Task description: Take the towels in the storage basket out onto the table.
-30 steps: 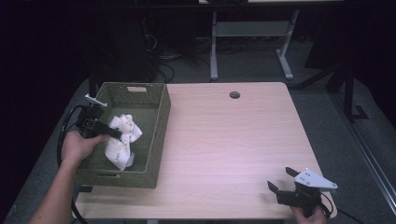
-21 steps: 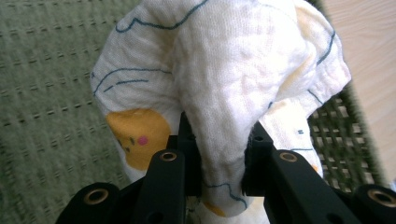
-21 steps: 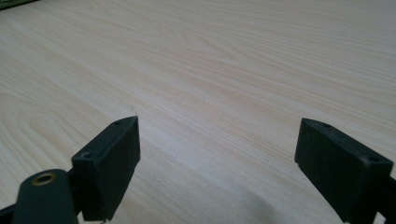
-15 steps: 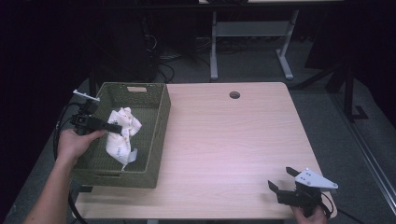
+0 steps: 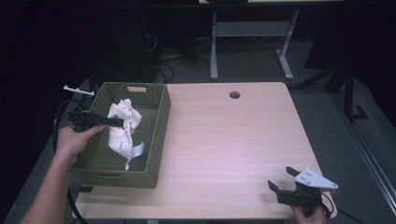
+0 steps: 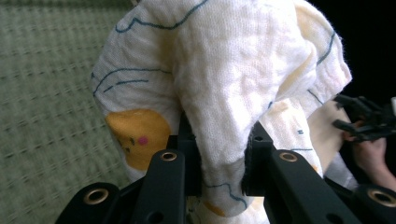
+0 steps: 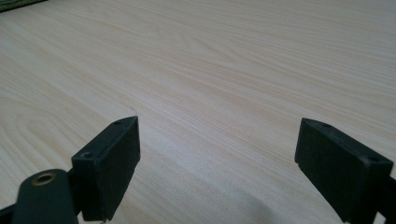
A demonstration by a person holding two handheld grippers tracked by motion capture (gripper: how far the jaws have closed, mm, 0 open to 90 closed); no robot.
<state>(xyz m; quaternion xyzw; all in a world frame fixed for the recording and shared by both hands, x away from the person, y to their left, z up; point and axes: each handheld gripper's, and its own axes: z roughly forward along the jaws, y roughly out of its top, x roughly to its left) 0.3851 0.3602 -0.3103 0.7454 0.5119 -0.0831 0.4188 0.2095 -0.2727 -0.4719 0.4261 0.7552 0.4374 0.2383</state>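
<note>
A white cloth [image 5: 123, 128] with blue lines and yellow patches hangs over the green woven basket [image 5: 156, 135] at the table's left. My left gripper [image 5: 122, 123] is shut on the cloth [image 6: 224, 93], its jaws pinching a fold, and holds it lifted above the basket floor [image 6: 46, 93]. The cloth's lower end trails down inside the basket. At the table's near right corner my right gripper [image 5: 281, 179] rests open, low over the bare wood [image 7: 210, 93], with nothing between its jaws. The right gripper [image 6: 362, 121] and its hand appear far off in the left gripper view.
The light wooden table [image 5: 233, 140] has a round cable hole [image 5: 234, 94] near its far edge. Beyond the table stand a white desk frame [image 5: 252, 32] and cables on a dark floor.
My left gripper has risen and drawn back toward the basket's far left, lifting the cloth so it hangs longer. The right gripper has stayed still.
</note>
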